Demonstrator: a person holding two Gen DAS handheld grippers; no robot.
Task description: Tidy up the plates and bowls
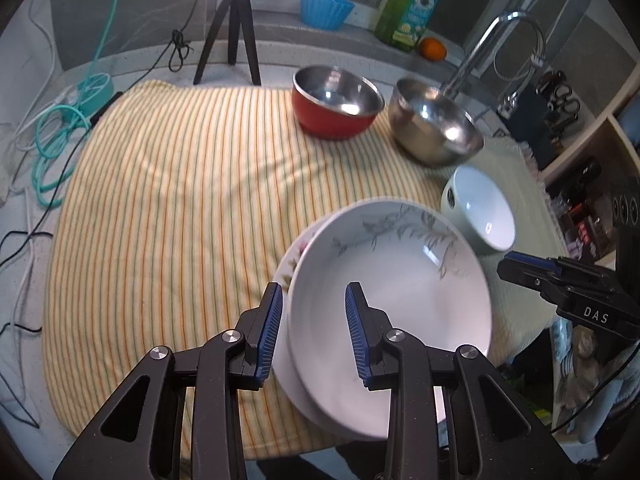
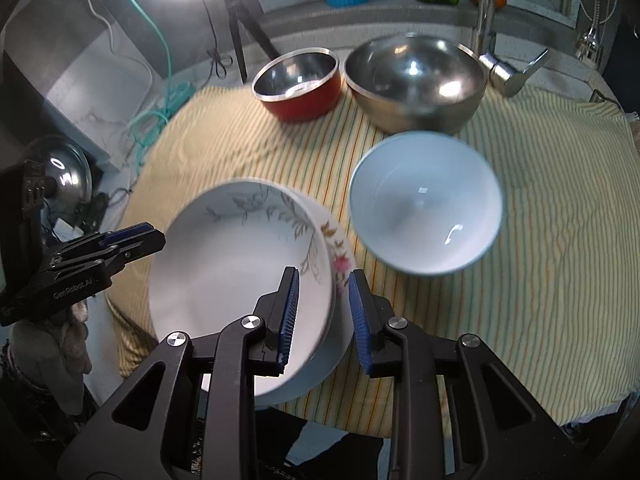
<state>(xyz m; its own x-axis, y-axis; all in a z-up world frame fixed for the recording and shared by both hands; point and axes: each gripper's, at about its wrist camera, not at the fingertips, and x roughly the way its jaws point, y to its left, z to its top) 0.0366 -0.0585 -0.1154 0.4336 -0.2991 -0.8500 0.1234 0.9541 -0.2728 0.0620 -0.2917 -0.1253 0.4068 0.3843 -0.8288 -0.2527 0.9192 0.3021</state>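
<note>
Straddling stacked plates' [image 1: 392,300] rims, both tongs agape.

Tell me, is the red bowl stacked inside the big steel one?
No, the red bowl stands beside the steel bowl on the striped cloth.

A leaf-patterned white plate [image 1: 396,280] lies stacked on a floral plate [image 2: 340,264]. Nearby stand a pale bowl [image 2: 426,204], a red bowl [image 2: 298,80] and a steel bowl [image 2: 416,80].

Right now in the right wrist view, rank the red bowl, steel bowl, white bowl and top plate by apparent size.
1. Top plate, though it is nearest the camera.
2. White bowl and steel bowl: too alike to rank.
3. Red bowl, clearly smallest.
</note>
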